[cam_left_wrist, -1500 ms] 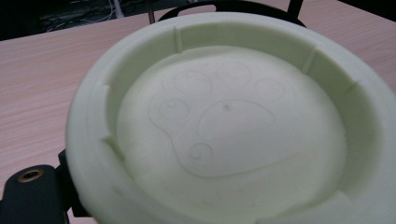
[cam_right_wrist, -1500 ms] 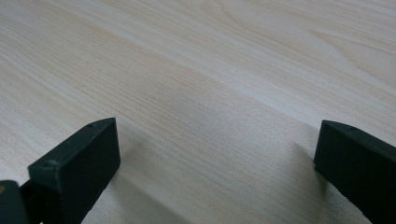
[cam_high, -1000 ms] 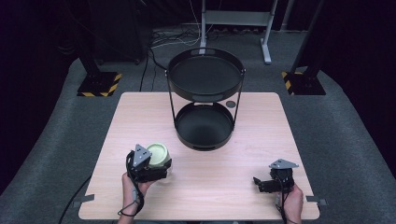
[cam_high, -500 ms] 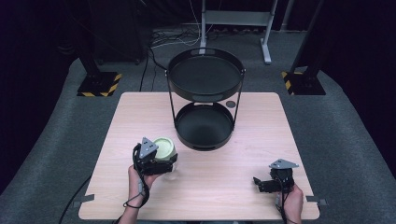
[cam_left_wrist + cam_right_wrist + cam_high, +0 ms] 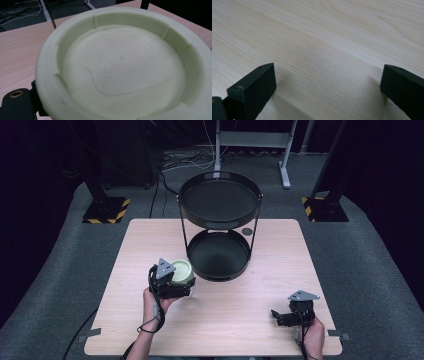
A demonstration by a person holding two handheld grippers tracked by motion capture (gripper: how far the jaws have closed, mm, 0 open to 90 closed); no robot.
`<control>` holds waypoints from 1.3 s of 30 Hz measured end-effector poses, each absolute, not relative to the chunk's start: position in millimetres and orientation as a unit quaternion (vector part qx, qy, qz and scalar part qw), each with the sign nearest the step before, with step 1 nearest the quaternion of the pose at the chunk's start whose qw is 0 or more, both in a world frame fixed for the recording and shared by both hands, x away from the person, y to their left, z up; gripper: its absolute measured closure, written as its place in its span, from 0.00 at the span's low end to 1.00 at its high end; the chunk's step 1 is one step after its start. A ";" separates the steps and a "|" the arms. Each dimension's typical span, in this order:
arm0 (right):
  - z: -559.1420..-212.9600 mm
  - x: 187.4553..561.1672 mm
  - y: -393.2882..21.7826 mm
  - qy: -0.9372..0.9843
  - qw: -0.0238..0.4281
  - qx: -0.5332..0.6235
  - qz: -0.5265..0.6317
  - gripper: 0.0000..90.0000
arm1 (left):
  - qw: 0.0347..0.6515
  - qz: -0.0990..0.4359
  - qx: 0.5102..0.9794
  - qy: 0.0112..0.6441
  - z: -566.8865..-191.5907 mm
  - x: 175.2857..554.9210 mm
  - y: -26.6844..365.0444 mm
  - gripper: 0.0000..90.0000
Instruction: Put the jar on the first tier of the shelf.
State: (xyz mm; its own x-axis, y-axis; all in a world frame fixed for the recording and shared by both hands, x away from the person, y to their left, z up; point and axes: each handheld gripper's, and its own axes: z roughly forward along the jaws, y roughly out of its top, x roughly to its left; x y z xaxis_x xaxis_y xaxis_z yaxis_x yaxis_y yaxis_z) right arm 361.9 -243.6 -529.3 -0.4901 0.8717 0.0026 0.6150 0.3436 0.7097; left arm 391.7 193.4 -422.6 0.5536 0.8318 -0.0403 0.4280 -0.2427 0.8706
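The left gripper [image 5: 181, 282] is clamped on a pale green bowl [image 5: 182, 269] — one black jaw shows at the bowl's outer wall at about 8 o'clock in the left gripper view, the other is hidden behind the bowl. The bowl [image 5: 117, 72] sits just off the black stand [image 5: 218, 237] at its 8 o'clock, near the middle of the wooden table [image 5: 150, 240]. The left hand [image 5: 155, 299] comes up from 6 o'clock, forearm angled slightly inward, grey plate on top. The bowl is matte and round, with a thick rim, small ribs inside the wall and a faint raised outline on its floor. Over at 4 o'clock the right gripper [image 5: 280, 316] lies low near the table's front edge — jaws wide apart, nothing between them, just pale wood grain [image 5: 324, 50]. The right hand [image 5: 312, 332] grips it from behind. The stand carries two round black trays on thin rods.
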 end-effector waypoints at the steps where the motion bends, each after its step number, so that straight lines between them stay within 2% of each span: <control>1: -529.3 361.9 -243.6 0.797 0.193 0.467 0.332 0.00 | 0.452 0.224 0.757 0.415 -421.5 393.1 192.4 0.13; 39: -529.3 361.9 -243.7 0.797 0.193 0.466 0.332 0.00 | 0.443 0.225 0.775 0.391 -406.1 433.2 163.2 0.13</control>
State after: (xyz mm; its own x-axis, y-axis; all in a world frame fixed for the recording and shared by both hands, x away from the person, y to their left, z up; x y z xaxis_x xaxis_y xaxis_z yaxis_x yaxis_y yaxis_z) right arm 361.9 -243.7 -529.3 -0.4904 0.8715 0.0026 0.6149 0.3439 0.7097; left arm 433.2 163.2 -406.1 0.5921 0.8058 0.0029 0.4069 -0.3021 0.8621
